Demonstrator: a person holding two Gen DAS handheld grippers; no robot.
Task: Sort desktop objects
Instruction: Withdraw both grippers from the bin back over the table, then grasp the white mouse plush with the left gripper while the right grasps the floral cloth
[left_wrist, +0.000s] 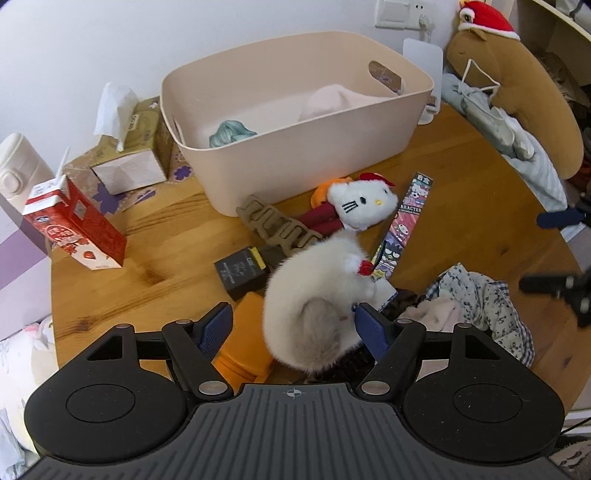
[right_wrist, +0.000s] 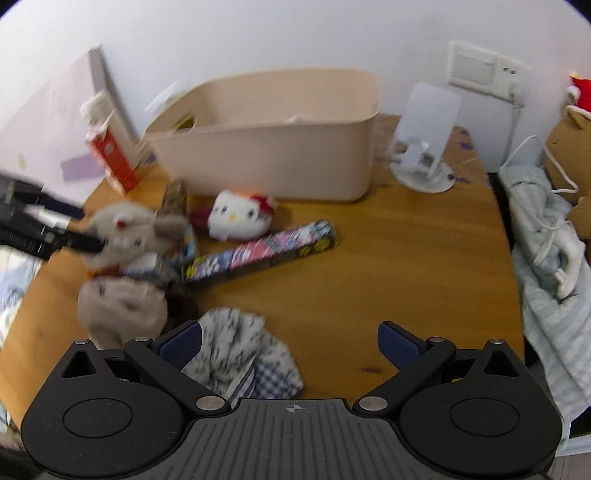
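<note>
On a round wooden surface (left_wrist: 155, 236), the left hand-held gripper (left_wrist: 293, 328) stands wide open around a fluffy white plush toy (left_wrist: 314, 295) lying between its fingers, so closing squarely on the body should lift it cleanly toward the beige plastic bin (left_wrist: 295, 122), while the right hand-held gripper (right_wrist: 291, 343) hovers open and empty.

wall socket (left_wrist: 400, 13) | capybara plush (left_wrist: 517, 96) on chair | phone stand (right_wrist: 424, 147) on table (right_wrist: 406, 258)
</note>
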